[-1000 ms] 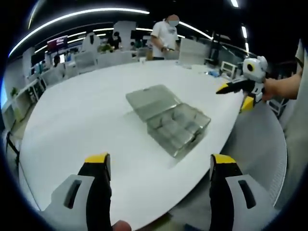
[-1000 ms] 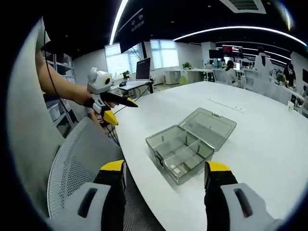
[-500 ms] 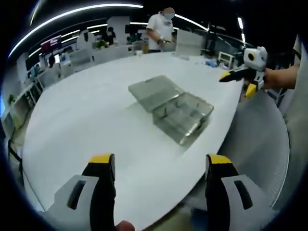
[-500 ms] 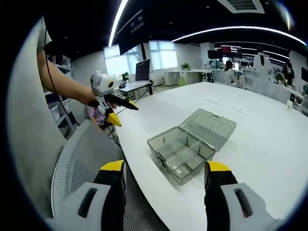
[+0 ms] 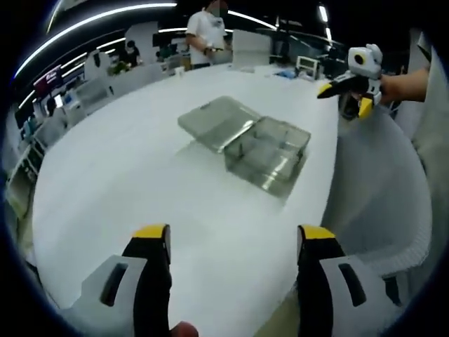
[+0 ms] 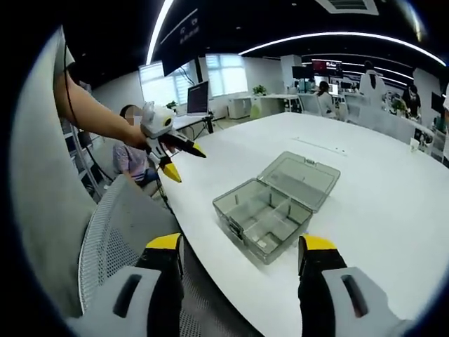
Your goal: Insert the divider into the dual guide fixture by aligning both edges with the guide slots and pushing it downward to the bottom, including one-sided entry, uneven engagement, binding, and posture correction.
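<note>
Both hands are raised above the table [image 5: 126,175] w/ left gripper [image 5: 231,242] and right gripper [image 6: 242,253] jaws apart, empty, near the open box [image 6: 270,210].

Looked like a big open-plan office: long white bench [image 6: 393,189], rows of desks [image 5: 91,88] with people working in the back, a monitor [image 6: 198,97] by the windows [image 6: 226,74], strip lights [image 6: 337,36] overhead, mesh chair [image 6: 116,232] pulled up.

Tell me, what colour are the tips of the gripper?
Yellow. The left gripper has yellow tips on black jaws, clearest in the left gripper view.
</note>
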Demonstrator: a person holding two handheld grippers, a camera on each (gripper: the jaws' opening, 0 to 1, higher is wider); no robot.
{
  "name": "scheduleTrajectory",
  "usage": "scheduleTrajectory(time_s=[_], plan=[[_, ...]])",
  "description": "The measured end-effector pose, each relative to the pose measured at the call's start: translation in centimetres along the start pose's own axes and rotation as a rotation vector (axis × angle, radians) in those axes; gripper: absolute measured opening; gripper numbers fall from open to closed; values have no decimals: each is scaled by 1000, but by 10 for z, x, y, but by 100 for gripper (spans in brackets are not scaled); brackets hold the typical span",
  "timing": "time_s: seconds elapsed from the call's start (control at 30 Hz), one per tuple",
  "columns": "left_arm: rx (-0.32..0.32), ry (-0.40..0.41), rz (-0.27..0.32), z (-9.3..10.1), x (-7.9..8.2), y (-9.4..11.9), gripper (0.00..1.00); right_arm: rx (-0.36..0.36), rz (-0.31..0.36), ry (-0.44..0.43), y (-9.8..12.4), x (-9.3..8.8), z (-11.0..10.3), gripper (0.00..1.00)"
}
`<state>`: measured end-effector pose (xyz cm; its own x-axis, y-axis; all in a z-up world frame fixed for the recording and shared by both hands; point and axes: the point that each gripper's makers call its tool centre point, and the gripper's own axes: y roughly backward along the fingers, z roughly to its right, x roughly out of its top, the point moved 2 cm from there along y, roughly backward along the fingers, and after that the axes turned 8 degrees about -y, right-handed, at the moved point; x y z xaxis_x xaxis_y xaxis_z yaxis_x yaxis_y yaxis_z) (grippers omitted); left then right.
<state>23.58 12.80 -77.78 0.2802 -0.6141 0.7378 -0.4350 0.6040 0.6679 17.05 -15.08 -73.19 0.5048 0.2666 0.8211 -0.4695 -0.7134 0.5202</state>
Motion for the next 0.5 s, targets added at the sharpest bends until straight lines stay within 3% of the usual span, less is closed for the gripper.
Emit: scheduleTrajectory(time_s=[0.23, 0.5], plan=[[-47, -74, -24, -12, -5, -9, 65, -22, -11, -6, -1, 1, -2, 63], [-134, -166, -96, -18, -18, -25, 59, -39, -28, -14, -1, 0, -3, 62]])
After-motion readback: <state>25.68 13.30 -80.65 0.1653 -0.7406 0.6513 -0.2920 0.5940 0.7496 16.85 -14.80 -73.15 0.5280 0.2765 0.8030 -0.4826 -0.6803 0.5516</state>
